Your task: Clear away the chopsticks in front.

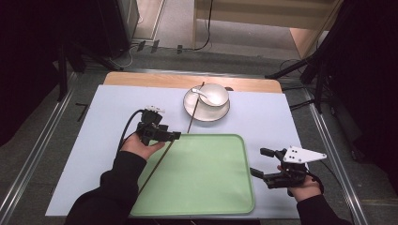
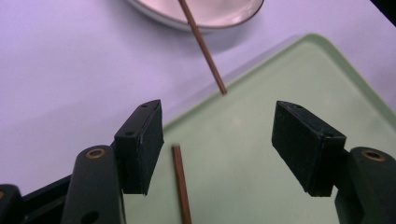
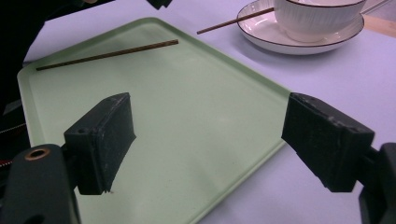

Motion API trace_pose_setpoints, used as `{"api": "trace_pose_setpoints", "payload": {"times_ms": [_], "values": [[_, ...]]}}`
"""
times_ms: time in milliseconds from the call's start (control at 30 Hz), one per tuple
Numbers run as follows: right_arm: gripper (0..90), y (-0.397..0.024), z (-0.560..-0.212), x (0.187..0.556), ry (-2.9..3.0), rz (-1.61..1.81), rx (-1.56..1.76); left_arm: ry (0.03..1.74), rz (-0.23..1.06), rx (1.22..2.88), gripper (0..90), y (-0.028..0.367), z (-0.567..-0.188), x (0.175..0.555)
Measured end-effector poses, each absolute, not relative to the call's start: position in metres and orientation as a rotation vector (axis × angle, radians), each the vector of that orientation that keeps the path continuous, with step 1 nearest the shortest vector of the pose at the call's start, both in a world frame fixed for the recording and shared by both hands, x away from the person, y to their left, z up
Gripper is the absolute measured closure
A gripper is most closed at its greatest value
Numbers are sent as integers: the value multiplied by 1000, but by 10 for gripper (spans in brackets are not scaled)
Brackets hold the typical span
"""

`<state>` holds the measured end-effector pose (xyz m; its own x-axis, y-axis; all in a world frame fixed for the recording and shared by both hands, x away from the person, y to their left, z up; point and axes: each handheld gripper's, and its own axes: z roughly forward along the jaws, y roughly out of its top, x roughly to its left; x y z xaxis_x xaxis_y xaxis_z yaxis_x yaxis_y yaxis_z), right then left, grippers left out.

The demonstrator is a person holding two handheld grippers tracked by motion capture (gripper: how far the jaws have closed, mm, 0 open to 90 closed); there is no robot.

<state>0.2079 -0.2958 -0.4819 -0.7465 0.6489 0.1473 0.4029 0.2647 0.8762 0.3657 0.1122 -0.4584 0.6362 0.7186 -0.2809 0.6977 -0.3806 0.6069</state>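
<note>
Left gripper [image 1: 170, 136]: jaws apart, nothing clamped, flat matte pads over the thin brown wooden chopstick [image 1: 157, 165] lying on the smooth green rounded tray [image 1: 234, 187]. Second chopstick [image 1: 194, 111] leans on the glossy white saucer [image 1: 206, 114]. Right gripper [image 1: 262, 162]: jaws wide, empty.

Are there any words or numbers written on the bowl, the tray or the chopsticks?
No, none can be read: the bowl, its plate, the green tray and both chopsticks are plain, with no words, numbers or signs on them.
</note>
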Motion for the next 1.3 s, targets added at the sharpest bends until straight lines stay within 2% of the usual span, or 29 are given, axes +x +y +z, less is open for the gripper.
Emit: {"api": "trace_pose_setpoints", "payload": {"times_ms": [400, 767, 900, 1100, 1300], "values": [[171, -299, -481, 204, 2280, 1475, 989, 1072, 57, 2171, 378, 72, -452, 425], [171, -303, -482, 202, 2270, 1483, 993, 1114, 96, 2208, 425, 42, -469, 464], [171, -305, -483, 201, 2267, 1486, 998, 1163, 69, 2187, 475, 37, -477, 472], [171, -307, -483, 201, 2261, 1493, 998, 1206, 115, 2231, 554, 24, -486, 478], [171, -307, -483, 200, 2262, 1492, 1000, 1275, 139, 2217, 734, 22, -493, 482]]}}
